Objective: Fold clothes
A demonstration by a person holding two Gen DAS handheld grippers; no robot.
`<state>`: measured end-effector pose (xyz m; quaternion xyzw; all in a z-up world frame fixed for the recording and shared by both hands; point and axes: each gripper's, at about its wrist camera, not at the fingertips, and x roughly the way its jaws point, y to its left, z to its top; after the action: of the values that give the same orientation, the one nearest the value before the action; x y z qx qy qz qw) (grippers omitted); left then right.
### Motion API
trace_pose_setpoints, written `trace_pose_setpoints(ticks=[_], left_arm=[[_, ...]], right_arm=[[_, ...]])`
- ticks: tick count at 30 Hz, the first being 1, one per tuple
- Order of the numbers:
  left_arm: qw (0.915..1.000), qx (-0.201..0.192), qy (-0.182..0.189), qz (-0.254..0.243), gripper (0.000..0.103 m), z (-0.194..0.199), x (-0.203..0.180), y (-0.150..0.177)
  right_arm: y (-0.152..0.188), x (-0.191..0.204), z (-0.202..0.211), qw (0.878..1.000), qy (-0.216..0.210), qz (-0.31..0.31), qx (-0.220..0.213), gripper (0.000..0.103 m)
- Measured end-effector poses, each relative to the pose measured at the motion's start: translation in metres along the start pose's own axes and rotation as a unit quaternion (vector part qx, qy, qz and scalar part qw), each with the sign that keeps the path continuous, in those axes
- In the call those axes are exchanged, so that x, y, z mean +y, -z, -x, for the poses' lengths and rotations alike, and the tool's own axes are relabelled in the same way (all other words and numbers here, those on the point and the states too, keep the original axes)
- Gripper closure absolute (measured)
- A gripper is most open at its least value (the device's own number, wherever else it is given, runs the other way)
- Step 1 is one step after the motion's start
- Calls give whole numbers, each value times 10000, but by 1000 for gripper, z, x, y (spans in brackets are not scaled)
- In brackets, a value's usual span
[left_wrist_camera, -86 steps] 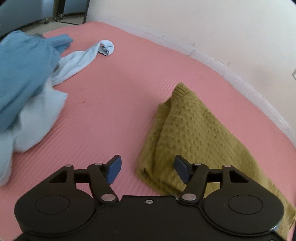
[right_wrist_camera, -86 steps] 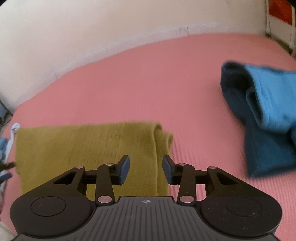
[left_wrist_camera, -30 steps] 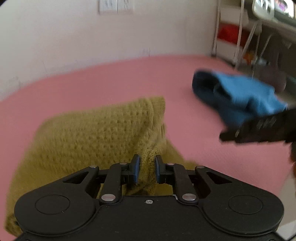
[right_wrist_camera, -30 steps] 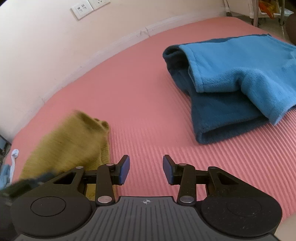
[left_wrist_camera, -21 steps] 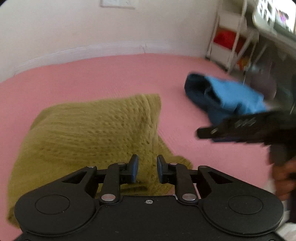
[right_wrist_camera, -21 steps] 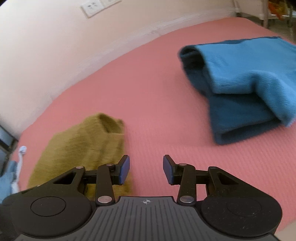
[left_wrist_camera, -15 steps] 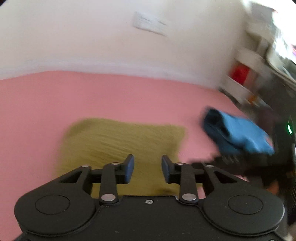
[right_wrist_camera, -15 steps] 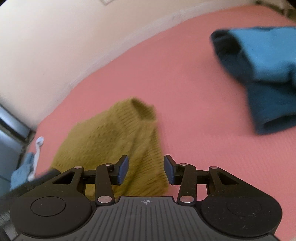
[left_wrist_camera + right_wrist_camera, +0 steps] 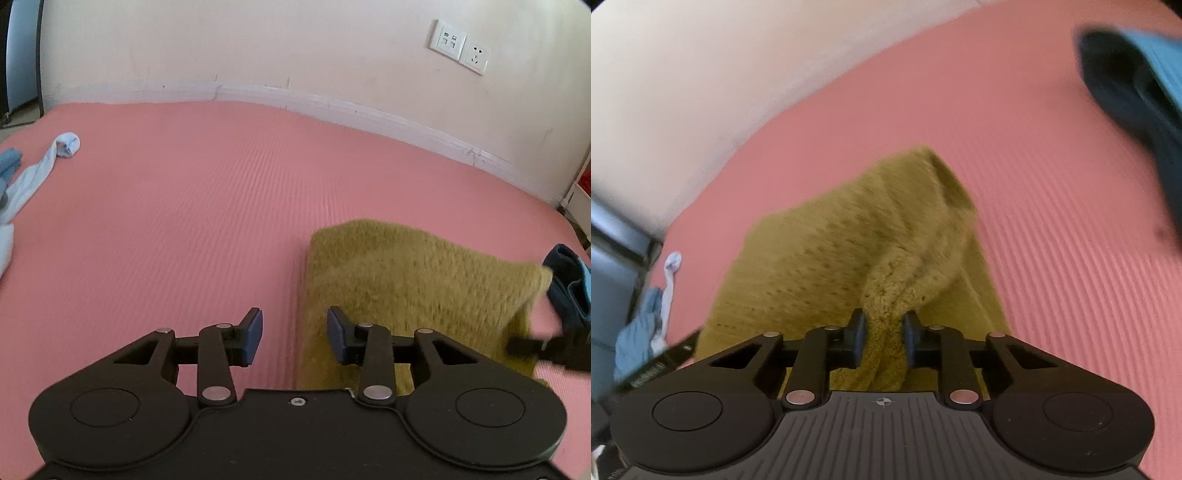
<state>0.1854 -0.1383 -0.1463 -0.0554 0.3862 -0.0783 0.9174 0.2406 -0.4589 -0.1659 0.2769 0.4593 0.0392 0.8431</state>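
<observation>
A folded mustard-yellow knitted sweater [image 9: 413,295] lies on the pink ribbed mat [image 9: 184,206]. My left gripper [image 9: 294,338] is open and empty, above the mat just left of the sweater's near edge. In the right wrist view my right gripper [image 9: 884,338] is shut on a bunched fold of the sweater [image 9: 849,251] at its near edge. The right gripper's tip also shows at the sweater's right side in the left wrist view [image 9: 535,347].
A folded blue fleece garment [image 9: 1137,85] lies to the right of the sweater and also shows in the left wrist view [image 9: 569,284]. Light blue clothes [image 9: 33,173] lie at the mat's far left. A wall [image 9: 295,48] with sockets [image 9: 458,46] borders the mat behind.
My left gripper let go of the sweater, opened and swung left. My right gripper moved from open over the mat onto the sweater's near edge and closed on a fold.
</observation>
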Motion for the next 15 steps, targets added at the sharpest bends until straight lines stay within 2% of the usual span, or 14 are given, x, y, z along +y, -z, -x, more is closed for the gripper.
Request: trace_pose_setpoints(ticks=[4, 7, 11, 15], left_arm=[[10000, 23, 23, 65, 66, -4, -2, 0], [9999, -34, 58, 111, 65, -4, -5, -5], [9995, -134, 282, 106, 65, -1, -10, -21], [9957, -109, 864, -306, 61, -9, -39, -45]], right_arm=[[-22, 37, 17, 9968, -39, 690, -395, 85], [-36, 50, 33, 9928, -180, 955, -702, 85], [-38, 33, 35, 9945, 58, 833, -624, 85], [-25, 0, 24, 9982, 213, 438, -357, 85]])
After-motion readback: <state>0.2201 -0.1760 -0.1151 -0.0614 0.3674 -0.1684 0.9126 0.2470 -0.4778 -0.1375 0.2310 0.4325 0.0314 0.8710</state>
